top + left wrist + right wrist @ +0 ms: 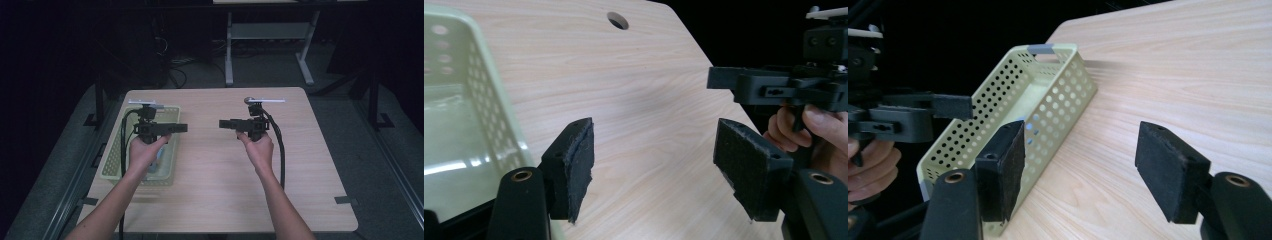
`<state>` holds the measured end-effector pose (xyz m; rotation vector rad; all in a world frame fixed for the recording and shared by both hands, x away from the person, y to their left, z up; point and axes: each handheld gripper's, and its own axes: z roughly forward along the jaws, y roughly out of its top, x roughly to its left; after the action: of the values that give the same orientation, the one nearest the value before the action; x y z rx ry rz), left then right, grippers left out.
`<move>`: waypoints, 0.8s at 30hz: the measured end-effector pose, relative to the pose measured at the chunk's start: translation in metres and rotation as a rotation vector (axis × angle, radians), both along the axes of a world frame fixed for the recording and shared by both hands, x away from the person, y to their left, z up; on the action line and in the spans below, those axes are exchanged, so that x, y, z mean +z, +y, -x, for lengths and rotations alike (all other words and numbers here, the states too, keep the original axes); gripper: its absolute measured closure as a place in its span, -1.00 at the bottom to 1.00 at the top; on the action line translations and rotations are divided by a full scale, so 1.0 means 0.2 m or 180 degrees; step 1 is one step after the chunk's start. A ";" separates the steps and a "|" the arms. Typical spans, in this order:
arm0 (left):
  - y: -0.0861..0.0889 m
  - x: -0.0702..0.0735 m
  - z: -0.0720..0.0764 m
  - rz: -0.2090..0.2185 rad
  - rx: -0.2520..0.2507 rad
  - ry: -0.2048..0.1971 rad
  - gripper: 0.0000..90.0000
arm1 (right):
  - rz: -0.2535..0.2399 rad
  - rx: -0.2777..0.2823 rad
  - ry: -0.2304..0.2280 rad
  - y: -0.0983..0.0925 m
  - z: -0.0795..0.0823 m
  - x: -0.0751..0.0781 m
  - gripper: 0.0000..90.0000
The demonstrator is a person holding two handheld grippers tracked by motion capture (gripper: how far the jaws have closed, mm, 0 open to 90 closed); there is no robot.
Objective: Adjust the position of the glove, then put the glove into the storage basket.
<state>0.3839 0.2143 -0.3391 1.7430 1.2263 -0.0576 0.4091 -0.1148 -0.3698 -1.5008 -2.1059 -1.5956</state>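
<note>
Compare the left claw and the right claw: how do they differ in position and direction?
The left claw is held above the green basket; the right claw is above bare table. The left claw points rightward, the right claw leftward, facing each other. Both are open and hold nothing.

pale green perforated basket (1048,95), light woodgrain table (225,165)

Your basket (114,159) sits on the table (215,175) along its left edge, running front to back. Your left gripper (170,128) is held above the basket's far half, jaws pointing right. Your right gripper (235,124) is right of centre, pointing left, facing the other across bare tabletop.
</note>
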 end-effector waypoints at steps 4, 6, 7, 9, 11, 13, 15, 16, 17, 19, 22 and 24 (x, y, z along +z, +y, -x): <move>-0.02 0.00 0.00 -0.0016 -0.0031 -0.0005 -0.28 | 0.0015 -0.0019 -0.0003 -0.02 0.01 0.00 -0.19; -0.03 0.01 0.00 -0.0026 -0.0053 -0.0014 -0.28 | 0.0013 -0.0027 -0.0025 -0.04 0.01 0.01 -0.20; -0.03 0.01 0.00 -0.0031 -0.0062 -0.0027 -0.28 | 0.0016 -0.0042 -0.0009 -0.05 0.02 0.01 -0.20; -0.04 0.02 0.01 -0.0017 -0.0061 -0.0035 -0.28 | 0.0018 -0.0062 -0.0014 -0.07 0.02 0.00 -0.20; -0.05 0.01 0.01 -0.0026 -0.0069 -0.0033 -0.28 | 0.0032 -0.0087 -0.0011 -0.09 0.03 0.00 -0.20; -0.07 0.01 0.01 -0.0017 -0.0073 -0.0024 -0.28 | 0.0028 -0.0112 -0.0007 -0.11 0.04 -0.01 -0.20; -0.08 0.01 0.01 -0.0033 -0.0098 -0.0023 -0.29 | 0.0047 -0.0135 -0.0004 -0.14 0.04 -0.02 -0.20; -0.08 0.00 0.01 -0.0045 -0.0120 -0.0036 -0.29 | 0.0042 -0.0159 0.0012 -0.16 0.05 -0.03 -0.20; -0.09 0.00 0.01 -0.0032 -0.0111 -0.0035 -0.29 | 0.0052 -0.0165 0.0016 -0.17 0.05 -0.03 -0.21; -0.11 0.00 0.01 -0.0033 -0.0130 -0.0044 -0.29 | 0.0074 -0.0198 0.0039 -0.21 0.05 -0.03 -0.21; -0.14 -0.01 0.01 -0.0035 -0.0153 -0.0044 -0.29 | 0.0071 -0.0253 0.0019 -0.25 0.06 -0.04 -0.22; -0.17 -0.02 0.01 -0.0030 -0.0173 -0.0047 -0.30 | 0.0084 -0.0264 0.0034 -0.28 0.07 -0.05 -0.22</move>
<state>0.3816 0.1797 -0.3421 1.7820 1.1702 -0.0709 0.3950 -0.1717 -0.3794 -1.6214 -2.0932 -1.5885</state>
